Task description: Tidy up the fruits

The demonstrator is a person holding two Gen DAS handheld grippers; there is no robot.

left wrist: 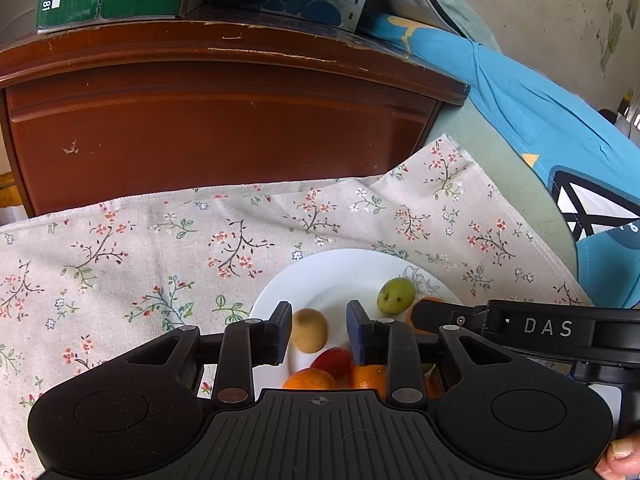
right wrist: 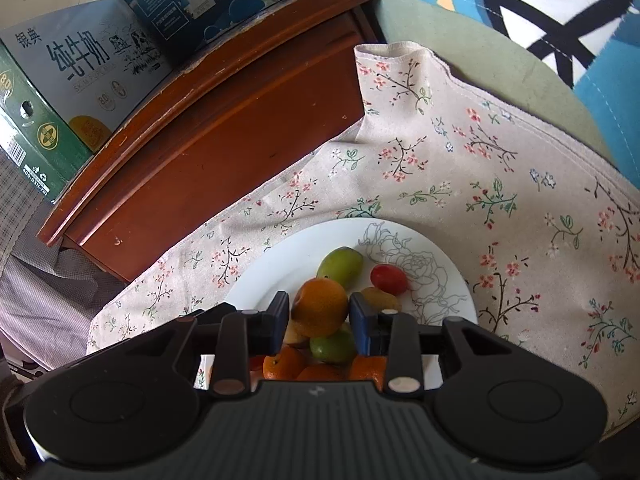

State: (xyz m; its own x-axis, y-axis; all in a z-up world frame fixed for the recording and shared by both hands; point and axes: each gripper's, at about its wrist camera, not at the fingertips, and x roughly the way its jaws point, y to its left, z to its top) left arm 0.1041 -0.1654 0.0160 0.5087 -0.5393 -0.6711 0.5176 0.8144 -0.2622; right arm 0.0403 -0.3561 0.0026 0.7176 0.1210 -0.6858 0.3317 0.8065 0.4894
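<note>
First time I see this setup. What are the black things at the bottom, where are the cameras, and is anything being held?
No robot: a person holds a two-finger claw in each hand, each with a wide-angle camera looking along its fingers. One picture is from the left claw, the other from the right claw. Below lie a floral cloth and a white plate of small fruits. The left claw stands open, a brown fruit showing between its fingers. An orange fills the right claw's gap; gripped or not, I cannot tell.
</note>
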